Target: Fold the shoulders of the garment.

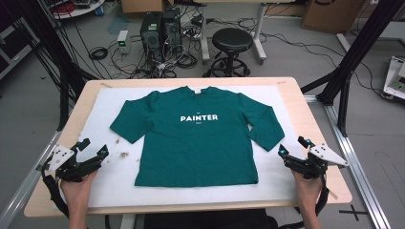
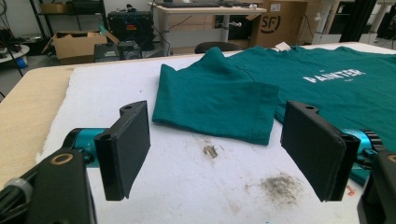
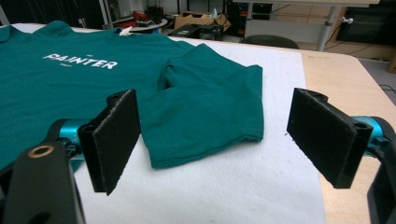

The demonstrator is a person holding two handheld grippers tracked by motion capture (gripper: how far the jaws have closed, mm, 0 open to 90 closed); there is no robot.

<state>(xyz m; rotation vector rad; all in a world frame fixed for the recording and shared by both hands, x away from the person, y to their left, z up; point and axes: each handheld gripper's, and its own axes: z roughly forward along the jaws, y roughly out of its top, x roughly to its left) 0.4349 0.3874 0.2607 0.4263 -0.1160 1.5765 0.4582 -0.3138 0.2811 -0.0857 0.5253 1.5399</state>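
Between the open tongs [image 1: 93, 148] [image 1: 293, 145]: green shirt [image 1: 196, 143].

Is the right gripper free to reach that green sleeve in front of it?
Probably yes. The right gripper has its jaws wide open, facing the T-shirt's sleeve, with bare white mat between them and nothing in the way.

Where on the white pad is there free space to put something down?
Free strips of white felt pad lie outside each sleeve of the green long-sleeved T-shirt and below its hem. The pad's middle is covered; small dark stains mark the left strip.
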